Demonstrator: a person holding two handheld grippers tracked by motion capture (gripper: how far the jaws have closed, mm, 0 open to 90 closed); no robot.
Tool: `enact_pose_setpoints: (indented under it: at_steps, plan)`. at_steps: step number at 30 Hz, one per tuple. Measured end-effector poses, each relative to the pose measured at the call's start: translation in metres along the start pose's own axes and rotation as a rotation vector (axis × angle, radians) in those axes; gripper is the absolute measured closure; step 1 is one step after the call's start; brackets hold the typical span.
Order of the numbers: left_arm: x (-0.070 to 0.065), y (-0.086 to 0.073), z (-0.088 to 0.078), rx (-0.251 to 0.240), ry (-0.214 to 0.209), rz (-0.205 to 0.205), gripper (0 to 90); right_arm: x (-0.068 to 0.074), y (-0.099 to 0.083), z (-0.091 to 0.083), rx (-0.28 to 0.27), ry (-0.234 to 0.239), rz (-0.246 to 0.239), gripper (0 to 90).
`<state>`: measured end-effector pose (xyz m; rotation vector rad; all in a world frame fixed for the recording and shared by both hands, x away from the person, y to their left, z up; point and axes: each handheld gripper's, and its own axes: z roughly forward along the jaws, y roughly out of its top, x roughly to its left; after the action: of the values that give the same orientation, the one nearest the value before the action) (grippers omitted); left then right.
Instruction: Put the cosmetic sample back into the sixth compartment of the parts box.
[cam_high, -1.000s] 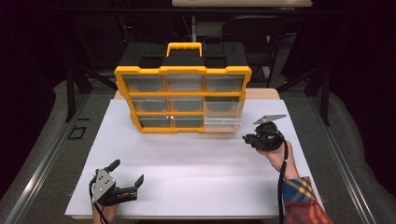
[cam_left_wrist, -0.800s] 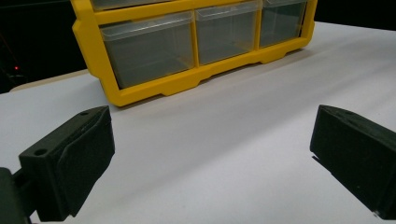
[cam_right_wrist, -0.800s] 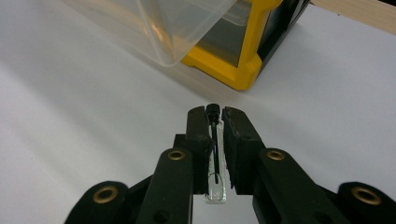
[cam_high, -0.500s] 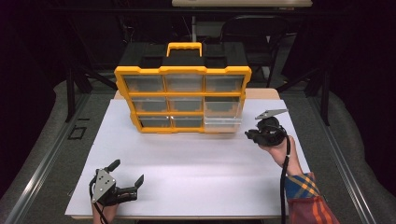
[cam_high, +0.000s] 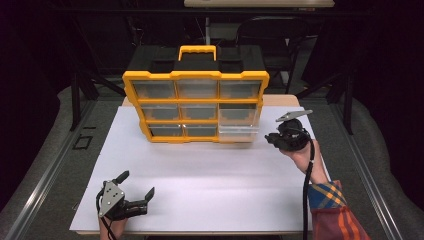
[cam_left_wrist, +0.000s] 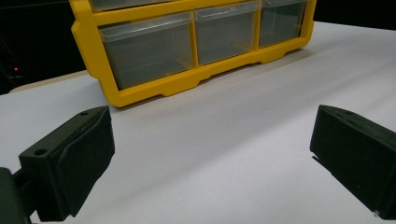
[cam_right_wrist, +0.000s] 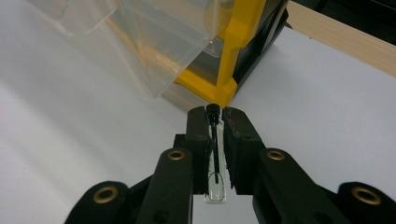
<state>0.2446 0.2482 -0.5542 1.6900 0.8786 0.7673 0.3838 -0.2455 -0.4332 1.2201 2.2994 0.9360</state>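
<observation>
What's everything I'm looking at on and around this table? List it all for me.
organiser case: one, yellow frame with black top and yellow handle, upright at the far middle of the table.
clear drawers: nine in three rows, see-through; the bottom right drawer is pulled out.
small vial: one, clear with a thin black stem and cap, clamped between the right gripper's pads.
white sheet: one, covering most of the table top.
table: one, light wood, showing behind the sheet at the far right.
chair: one, dark, behind the table.
left gripper: black, jaws wide apart, near left corner, holding nothing.
right gripper: black, shut on the vial, beside the pulled-out drawer.
sleeve: one, plaid, lower right.
</observation>
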Motion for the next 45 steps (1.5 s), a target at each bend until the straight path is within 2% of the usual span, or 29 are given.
enact_pose_setpoints:
  at_steps: [7, 28, 45]
  plan:
    - [-0.001, 0.001, 0.0, -0.002, -0.001, 0.005, 0.0, 0.0, 0.011, -0.007, -0.007, -0.013, -0.016, 80.9]
    - [-0.001, 0.001, 0.001, -0.005, 0.0, 0.014, 0.0, -0.003, 0.03, -0.021, -0.046, -0.027, -0.025, 80.9]
    - [-0.001, 0.001, 0.001, -0.006, -0.002, 0.007, 0.0, -0.004, 0.051, -0.039, -0.088, -0.043, -0.042, 80.9]
